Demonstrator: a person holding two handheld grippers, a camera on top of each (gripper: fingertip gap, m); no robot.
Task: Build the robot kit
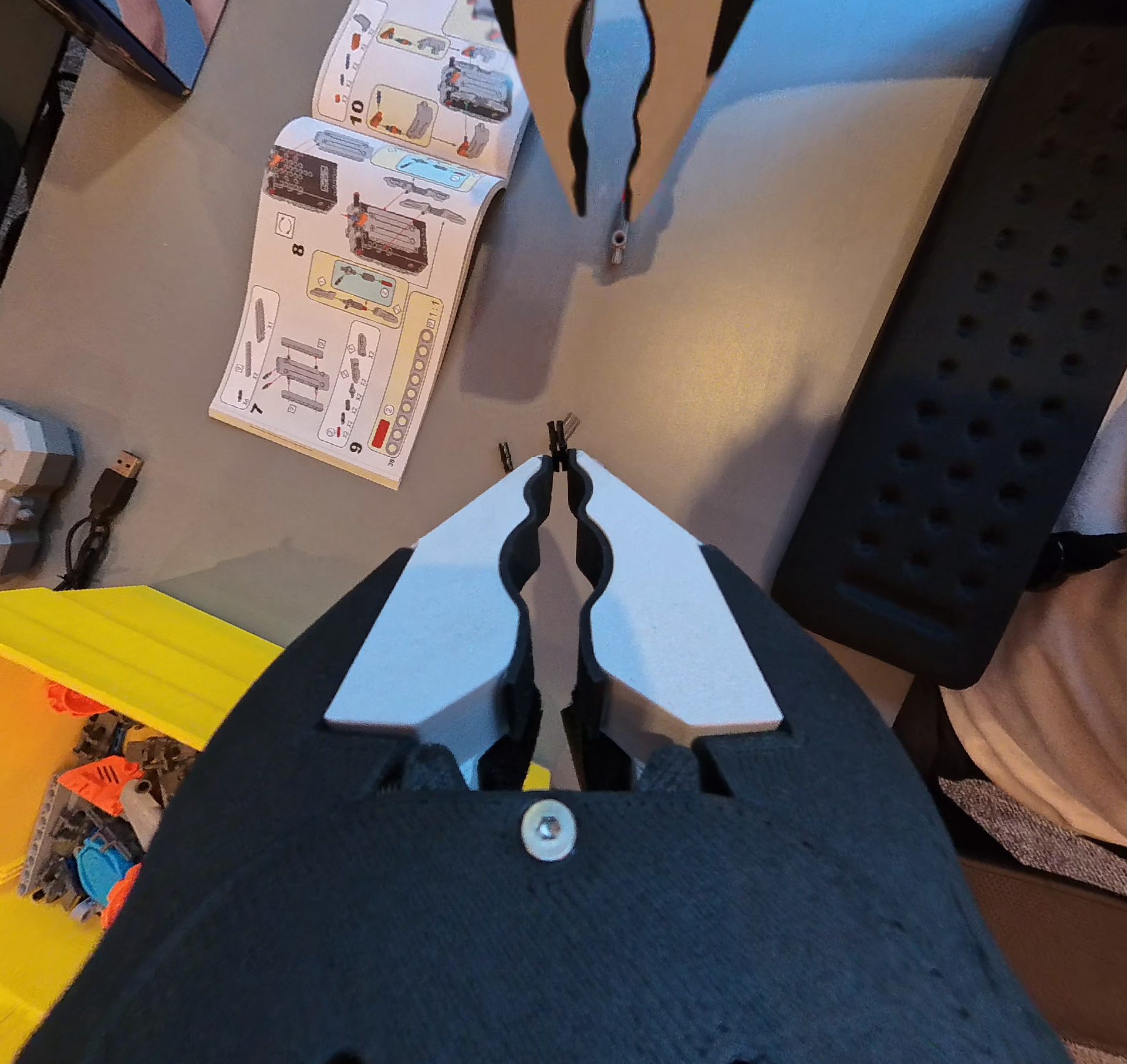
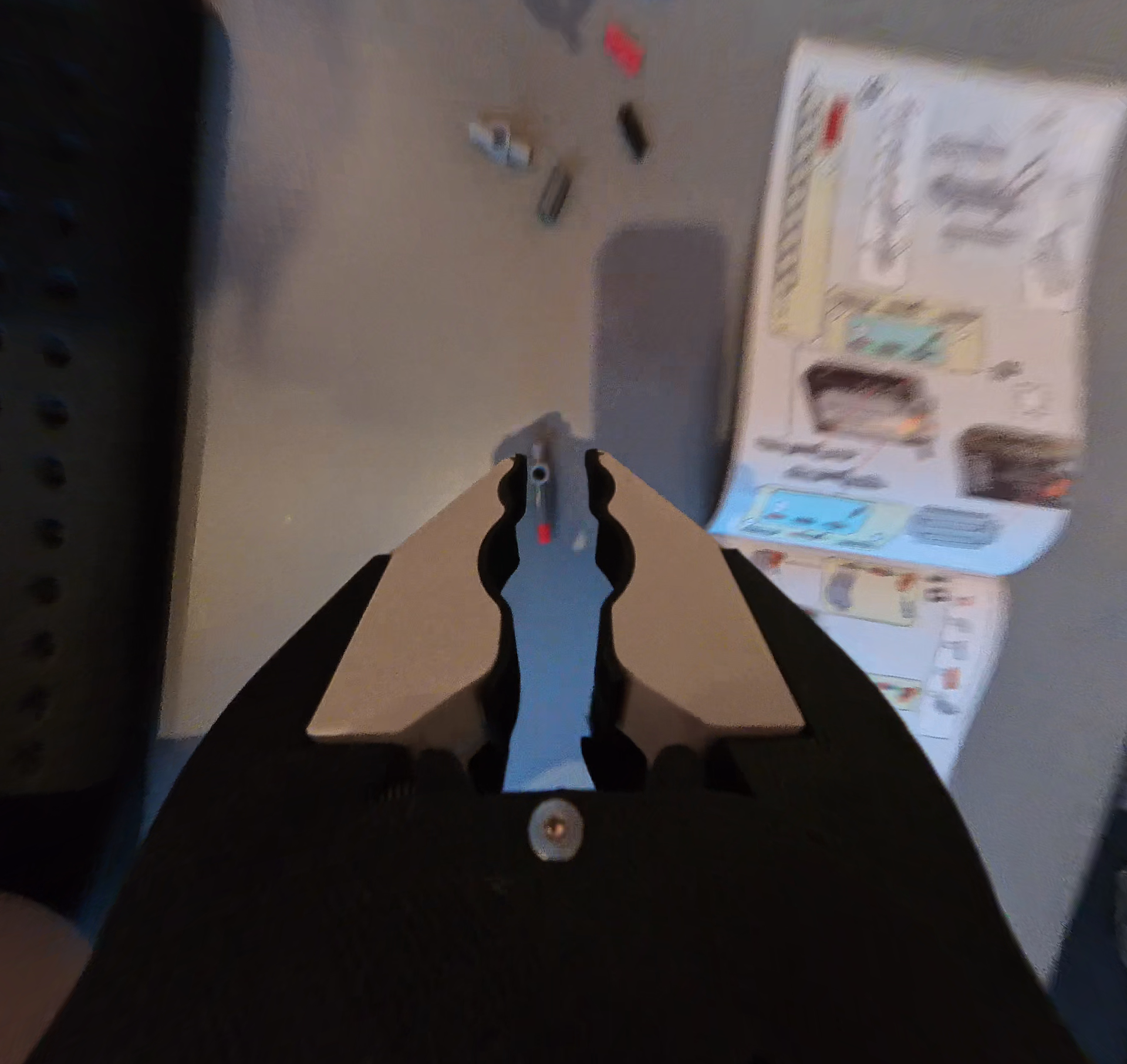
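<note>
Black pin (image 1: pixel 556 438) is pinched at the tip of my left claw (image 1: pixel 558 463), jaws nearly closed on it, just above the grey desk (image 1: pixel 701 352). A second black pin (image 1: pixel 505 455) lies on the desk just left of the tip. My right claw (image 1: pixel 604 205) points in from the far side, jaws narrowly apart, with a small grey connector (image 1: pixel 618 242) and its red-marked axle at its tip; in the blurred right wrist view that piece (image 2: pixel 541 489) sits between the tips, and I can't tell if they grip it. Open manual (image 1: pixel 372 230) lies left of both claws. Yellow bin (image 1: pixel 122 638) of parts at near left, perforated black panel (image 1: pixel 988 364) to the right.
</note>
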